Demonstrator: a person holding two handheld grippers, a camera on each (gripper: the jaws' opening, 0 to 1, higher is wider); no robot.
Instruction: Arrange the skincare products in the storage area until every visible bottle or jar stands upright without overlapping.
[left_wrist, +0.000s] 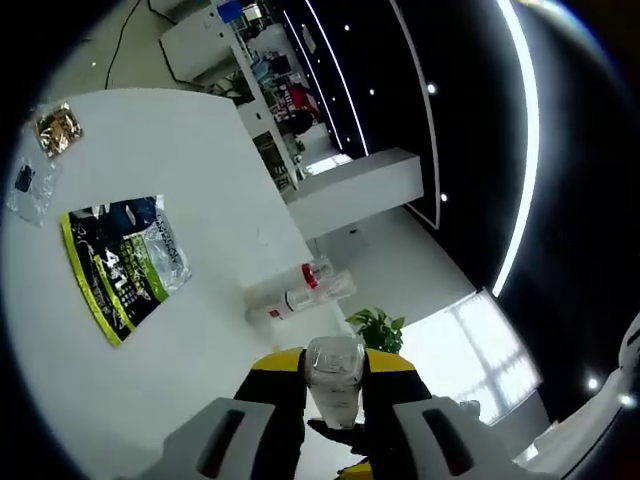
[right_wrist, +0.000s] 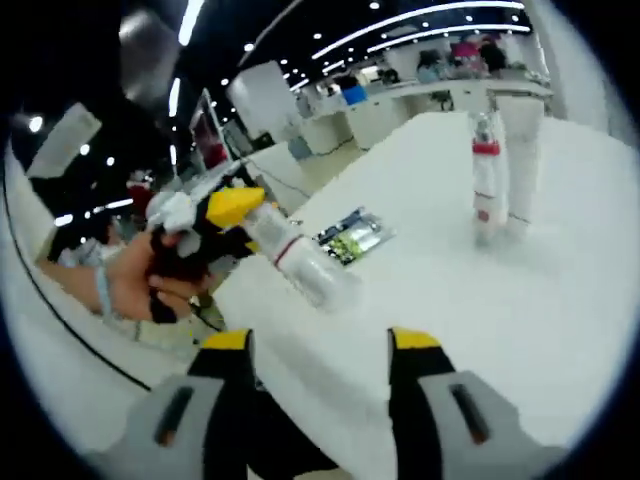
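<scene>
One clear bottle (left_wrist: 334, 378) sits clamped between your left gripper's (left_wrist: 334, 425) yellow-tipped jaws, lifted off the white table (left_wrist: 150, 360). Your right gripper (right_wrist: 318, 345) hangs with jaws apart, holding nothing, well short of two upright bottles (right_wrist: 497, 170) on the table.

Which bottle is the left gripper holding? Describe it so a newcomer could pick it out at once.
Start at the white table. Two bottles stand upright together far across it, one with a red band. The clear bottle is the one off the table, clamped in the left gripper and tilted, with a thin red line around it.
</scene>
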